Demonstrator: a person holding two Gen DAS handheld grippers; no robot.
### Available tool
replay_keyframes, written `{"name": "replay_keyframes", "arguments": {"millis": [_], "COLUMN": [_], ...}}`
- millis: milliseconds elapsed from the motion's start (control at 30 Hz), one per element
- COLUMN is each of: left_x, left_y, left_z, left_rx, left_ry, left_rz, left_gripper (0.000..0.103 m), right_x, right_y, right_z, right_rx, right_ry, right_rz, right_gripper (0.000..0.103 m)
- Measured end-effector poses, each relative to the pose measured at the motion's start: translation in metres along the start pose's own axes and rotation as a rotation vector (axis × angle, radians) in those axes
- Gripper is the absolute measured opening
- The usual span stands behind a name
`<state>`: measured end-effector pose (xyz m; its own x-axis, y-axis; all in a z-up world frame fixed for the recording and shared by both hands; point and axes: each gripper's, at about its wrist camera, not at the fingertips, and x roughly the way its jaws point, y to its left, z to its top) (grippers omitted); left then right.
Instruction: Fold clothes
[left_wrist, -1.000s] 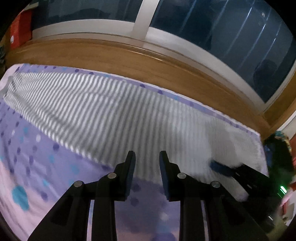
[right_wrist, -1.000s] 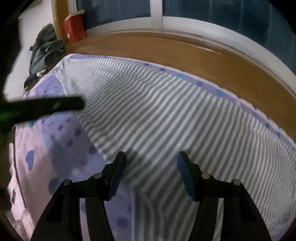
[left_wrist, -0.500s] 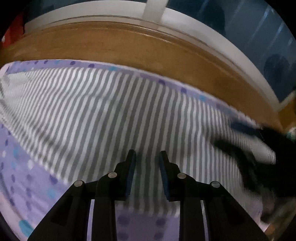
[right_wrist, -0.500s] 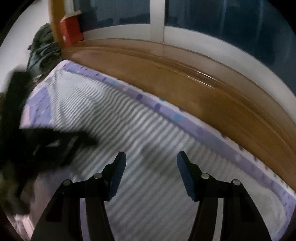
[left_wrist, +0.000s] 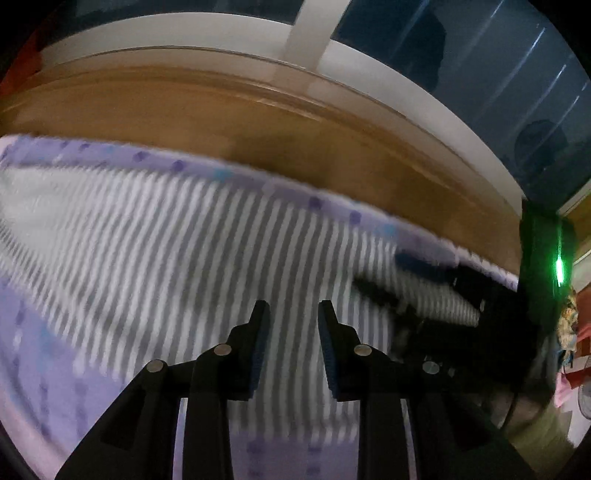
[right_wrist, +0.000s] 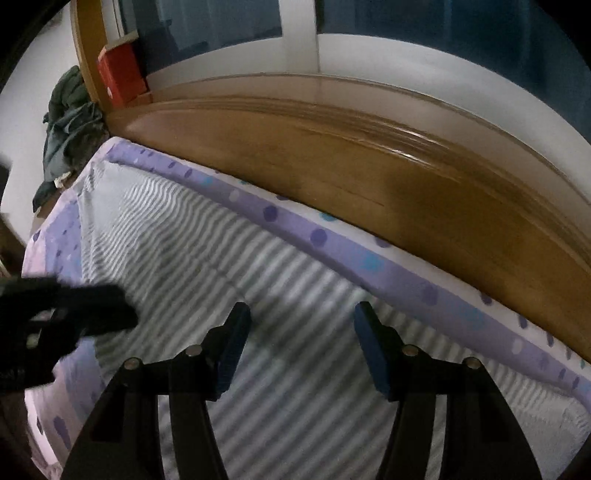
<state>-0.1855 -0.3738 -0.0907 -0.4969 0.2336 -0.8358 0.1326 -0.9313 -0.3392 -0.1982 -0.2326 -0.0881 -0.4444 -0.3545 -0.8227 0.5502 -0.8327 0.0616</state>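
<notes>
Now, L tongs: left tongs (left_wrist: 291, 314) part-open, empty, over striped garment (left_wrist: 155, 258).
R tongs: right tongs (right_wrist: 301, 314) wider, empty, above same cloth nr far edge.
Change: both slid across garment twd window side since a sec ago; prob. lining up a fold grab.
Surface: bed (right_wrist: 325, 236), purple dotted sheet; garment flat.
Room: wooden ledge (right_wrist: 351, 166), dark window (left_wrist: 480, 74).

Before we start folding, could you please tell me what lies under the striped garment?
The striped garment lies spread on a purple dotted bedsheet, which shows along its edges. Whatever lies beneath the garment's middle is covered and cannot be seen.
</notes>
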Motion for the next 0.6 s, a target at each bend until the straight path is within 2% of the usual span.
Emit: {"name": "replay_keyframes", "arguments": {"millis": [100, 233, 467, 600], "left_x": [0.022, 0.009, -0.013, -0.022], "left_y": [0.003, 0.005, 0.022, 0.028], "left_z": [0.007, -0.014, -0.041, -0.041], "left_rx": [-0.001, 0.062, 0.035, 0.013], "left_ry": [0.054, 0.058, 0.044, 0.078], "left_rz": [0.034, 0.072, 0.045, 0.045], "left_gripper": [0.025, 0.025, 0.025, 0.025], "right_x": [0.007, 0.008, 0.009, 0.001], "right_y": [0.007, 0.005, 0.006, 0.008], "right_z": [-0.002, -0.005, -0.006, -0.005], "right_rx": [-0.009, -0.004, -0.011, 0.031], "right_ry": [-0.002, -0.012, -0.008, 0.01], "right_rz": [-0.035, -0.035, -0.057, -0.066], "right_gripper": [0.061, 0.061, 0.063, 0.062]}}
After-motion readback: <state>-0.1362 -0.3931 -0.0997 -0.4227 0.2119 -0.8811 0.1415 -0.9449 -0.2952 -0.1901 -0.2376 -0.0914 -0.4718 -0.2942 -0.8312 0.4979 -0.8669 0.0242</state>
